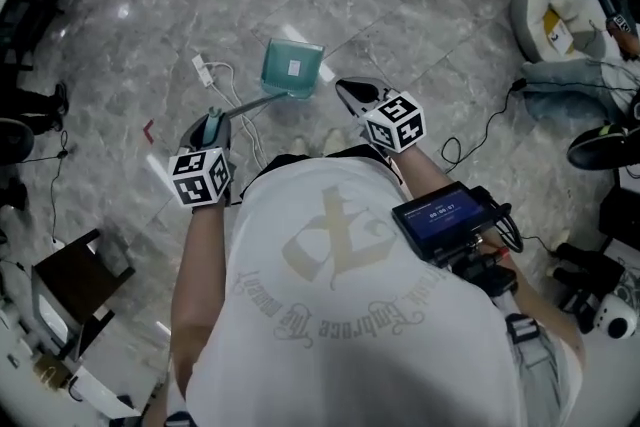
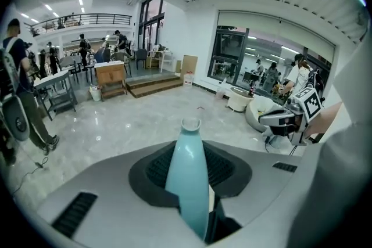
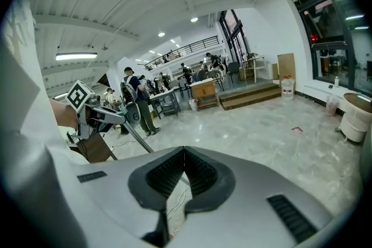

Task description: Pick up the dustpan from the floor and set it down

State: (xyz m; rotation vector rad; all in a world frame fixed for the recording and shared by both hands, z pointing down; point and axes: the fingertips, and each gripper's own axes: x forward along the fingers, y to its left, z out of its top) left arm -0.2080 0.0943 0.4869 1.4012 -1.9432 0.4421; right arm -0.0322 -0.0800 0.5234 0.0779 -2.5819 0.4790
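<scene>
standing at the lower left of the head view, a dark square-topped stand [image 1: 72, 283] sits on the grey marbled tile floor [image 1: 120, 25]. a small red tape corner [image 1: 148, 130] is marked on the tiles above it. right of that, at centre left, the left gripper [image 1: 212, 123] is clenched on the rounded pale teal handle [image 2: 187, 183]. in the left gripper view the handle fills the gap between the jaws and reaches past their tips. from the handle a thin grey rod [image 1: 255, 103] slants up and right to the teal plastic dustpan [image 1: 292, 67], whose square pan shows at upper centre of the head view. from above i cannot tell whether the pan touches the floor. a white cable with a plug block [image 1: 205, 70] lies on the tiles just left of the pan. right of centre, the right gripper [image 1: 345, 89] points towards the pan but is apart from it. its jaws are closed tip to tip with nothing between them. farther right, a black device with a lit screen [image 1: 445, 215] hangs at the person's waist. a pale round beanbag [image 1: 545, 15] sits at the upper right.
</scene>
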